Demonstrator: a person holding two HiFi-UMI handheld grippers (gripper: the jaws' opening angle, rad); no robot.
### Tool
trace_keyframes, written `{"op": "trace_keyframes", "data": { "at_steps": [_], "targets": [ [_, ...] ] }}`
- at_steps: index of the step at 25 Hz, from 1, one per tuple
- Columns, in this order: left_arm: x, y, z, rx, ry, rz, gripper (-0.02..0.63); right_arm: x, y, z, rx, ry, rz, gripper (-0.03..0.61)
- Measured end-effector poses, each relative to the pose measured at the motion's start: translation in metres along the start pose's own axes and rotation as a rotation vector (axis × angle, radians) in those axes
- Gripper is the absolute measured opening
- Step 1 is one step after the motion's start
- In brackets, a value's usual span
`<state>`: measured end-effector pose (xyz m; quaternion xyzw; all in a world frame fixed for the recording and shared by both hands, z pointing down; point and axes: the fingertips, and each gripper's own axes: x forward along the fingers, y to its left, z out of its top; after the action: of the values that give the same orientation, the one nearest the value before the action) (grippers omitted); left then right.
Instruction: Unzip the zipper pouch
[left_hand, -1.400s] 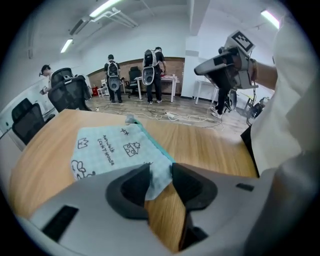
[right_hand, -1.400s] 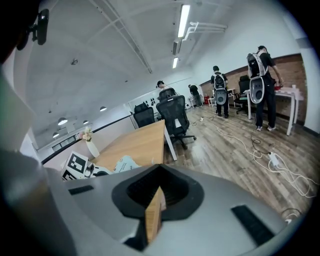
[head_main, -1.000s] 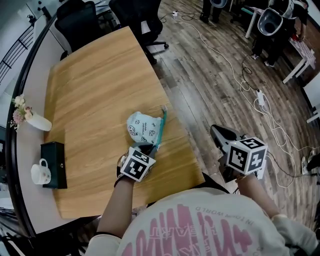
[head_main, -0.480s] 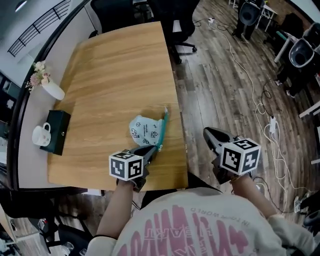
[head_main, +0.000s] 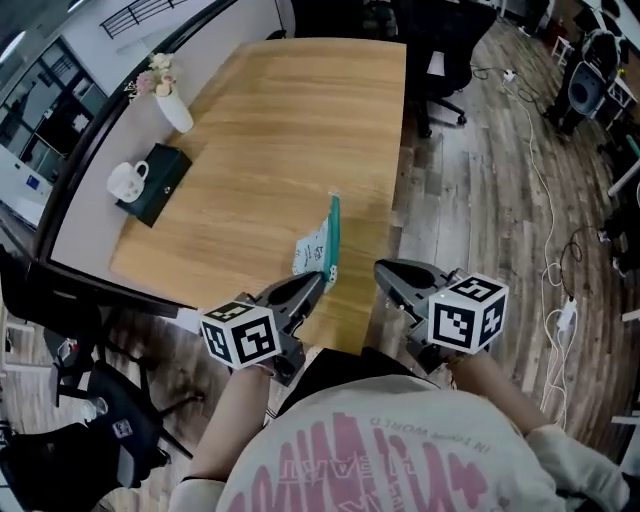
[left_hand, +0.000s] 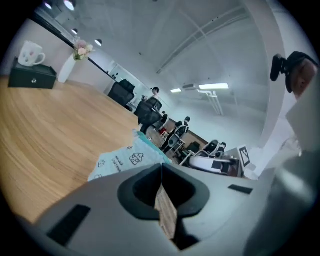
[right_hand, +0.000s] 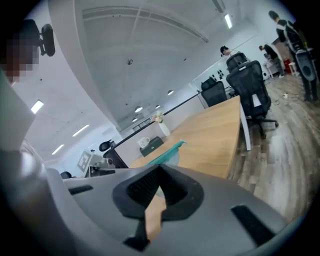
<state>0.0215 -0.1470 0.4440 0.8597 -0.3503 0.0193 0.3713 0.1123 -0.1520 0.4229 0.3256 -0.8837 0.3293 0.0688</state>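
The zipper pouch (head_main: 315, 248), white with small prints and a teal zipper edge, lies near the table's (head_main: 280, 130) front right edge. In the head view it looks narrow, tipped up on one side. My left gripper (head_main: 316, 281) is shut, its tips pinching the pouch's near corner. In the left gripper view the pouch (left_hand: 127, 156) sits right behind the closed tips. My right gripper (head_main: 383, 270) is shut and holds nothing. It hangs just off the table's edge, right of the pouch. The right gripper view shows the pouch (right_hand: 168, 152) to the left beyond the jaws.
A white mug (head_main: 127, 181) and a dark box (head_main: 158, 180) stand at the table's far left, with a flower vase (head_main: 172, 106) behind them. Office chairs (head_main: 445, 50) stand past the far end. Cables (head_main: 555, 230) run over the wooden floor on the right.
The head view has swung round. The pouch lay flat and wide before; now it looks narrow and tipped up at my left gripper's tips. My right gripper has come closer to the table's edge.
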Motion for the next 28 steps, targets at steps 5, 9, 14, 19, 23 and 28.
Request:
{"op": "trace_keyframes", "data": {
  "at_steps": [5,9,14,19,23,28],
  "targets": [
    [-0.026,-0.025,0.004,-0.012,-0.116,0.034,0.012,0.000,0.053,0.009,-0.072,0.001,0.222,0.000],
    [-0.036,-0.049,0.006,0.022,-0.152,0.026,0.012,-0.013,0.089,0.022,-0.210,0.022,0.384,0.064],
    [-0.047,-0.066,0.020,0.059,-0.197,0.019,0.012,-0.016,0.109,0.026,-0.439,0.086,0.461,0.152],
    [-0.053,-0.085,0.033,0.110,-0.224,-0.019,0.011,-0.012,0.117,0.026,-0.574,0.124,0.482,0.152],
    [-0.059,-0.093,0.041,0.158,-0.230,-0.050,0.012,-0.013,0.127,0.027,-0.647,0.116,0.498,0.149],
    [-0.063,-0.096,0.045,0.190,-0.222,-0.060,0.011,-0.010,0.134,0.029,-0.686,0.102,0.489,0.149]
  ]
}}
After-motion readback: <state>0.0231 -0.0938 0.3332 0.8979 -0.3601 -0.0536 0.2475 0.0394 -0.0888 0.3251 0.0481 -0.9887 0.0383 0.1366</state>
